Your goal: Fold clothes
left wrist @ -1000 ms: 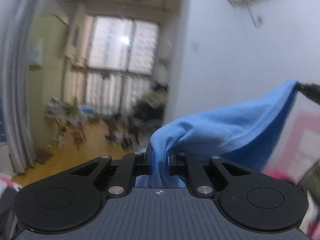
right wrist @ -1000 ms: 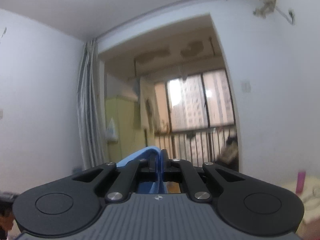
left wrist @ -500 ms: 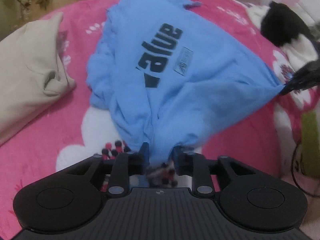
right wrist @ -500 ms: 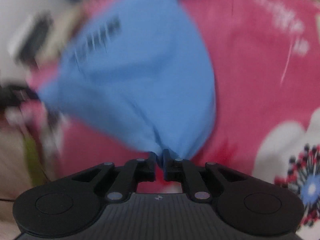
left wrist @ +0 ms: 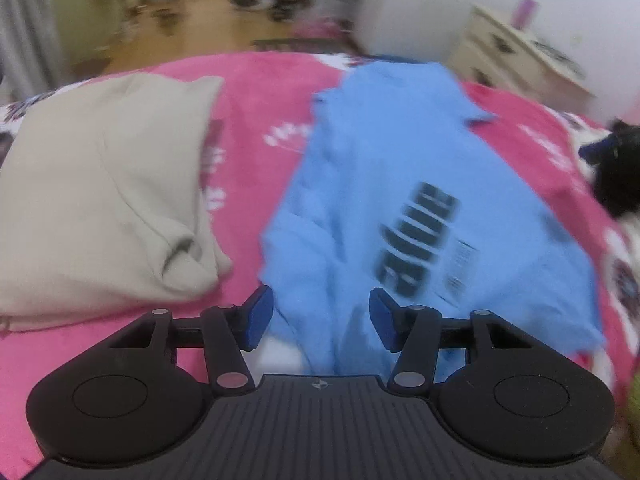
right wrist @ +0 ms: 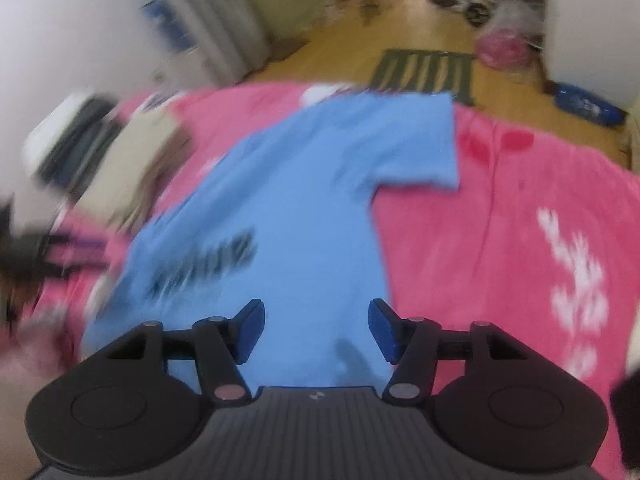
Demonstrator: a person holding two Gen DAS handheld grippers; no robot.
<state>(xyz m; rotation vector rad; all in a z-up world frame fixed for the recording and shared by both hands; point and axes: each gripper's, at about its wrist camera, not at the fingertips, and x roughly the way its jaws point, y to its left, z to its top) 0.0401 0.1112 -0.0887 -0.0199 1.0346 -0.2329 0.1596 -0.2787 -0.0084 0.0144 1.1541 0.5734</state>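
beige garment (left wrist: 108,196) lying on pink bedspread (left wrist: 256,92), left of shirt | blue T-shirt (left wrist: 400,208) lying spread on the bedspread, print up | left gripper (left wrist: 321,318) jaws just been opening, apart, cloth lying between, not pinched | right gripper (right wrist: 316,330) likewise opening, gaping over shirt hem

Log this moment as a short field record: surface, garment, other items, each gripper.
surface: pink bedspread
garment: blue T-shirt spread on it, printed side up
other items: beige garment to the shirt's left in the left wrist view
left gripper: jaws just opened, shirt edge between them, unpinched
right gripper: jaws just opened above the shirt
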